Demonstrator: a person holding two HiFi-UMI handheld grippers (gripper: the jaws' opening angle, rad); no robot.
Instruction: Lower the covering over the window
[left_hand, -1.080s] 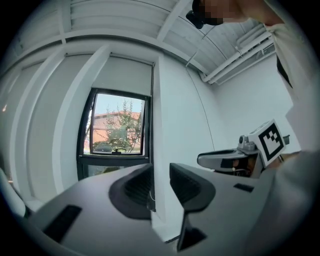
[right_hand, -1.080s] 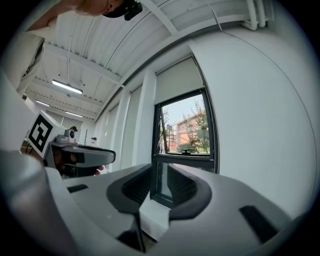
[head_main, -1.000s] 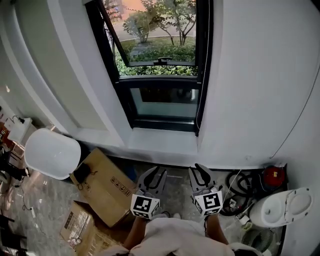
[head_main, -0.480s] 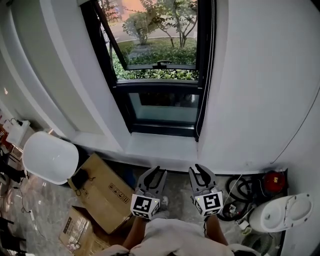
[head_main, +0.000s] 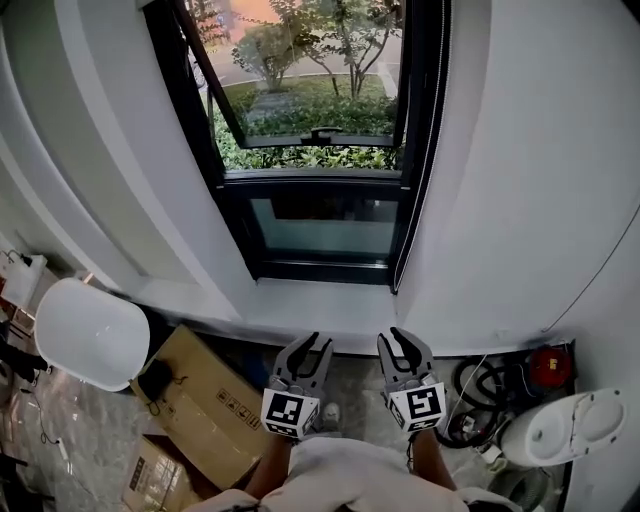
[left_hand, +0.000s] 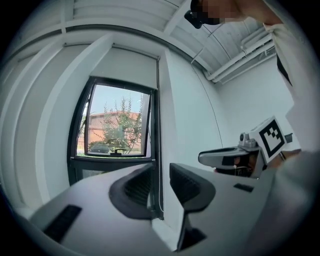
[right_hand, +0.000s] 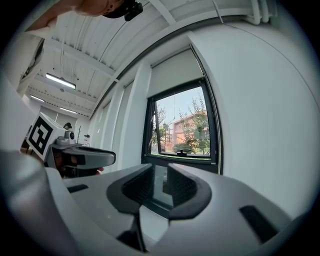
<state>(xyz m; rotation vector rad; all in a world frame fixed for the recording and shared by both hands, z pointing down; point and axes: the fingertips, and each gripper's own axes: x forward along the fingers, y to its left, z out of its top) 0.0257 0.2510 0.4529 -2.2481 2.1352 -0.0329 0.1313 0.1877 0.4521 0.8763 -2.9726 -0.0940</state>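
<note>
The black-framed window fills the upper middle of the head view, its upper pane tilted open. A white roller blind covers only the top of the window in the left gripper view, and shows as blind in the right gripper view. A thin cord hangs down the frame's right side. My left gripper and right gripper hover side by side below the sill, both open, nothing between the jaws. Neither touches the cord.
A white rounded seat and cardboard boxes lie on the floor at the left. Coiled cables, a red object and a white appliance sit at the right. White walls flank the window.
The window has come nearer and now looms larger in the head view, and the floor items have slid lower. Both grippers keep their place and their jaw gap.
</note>
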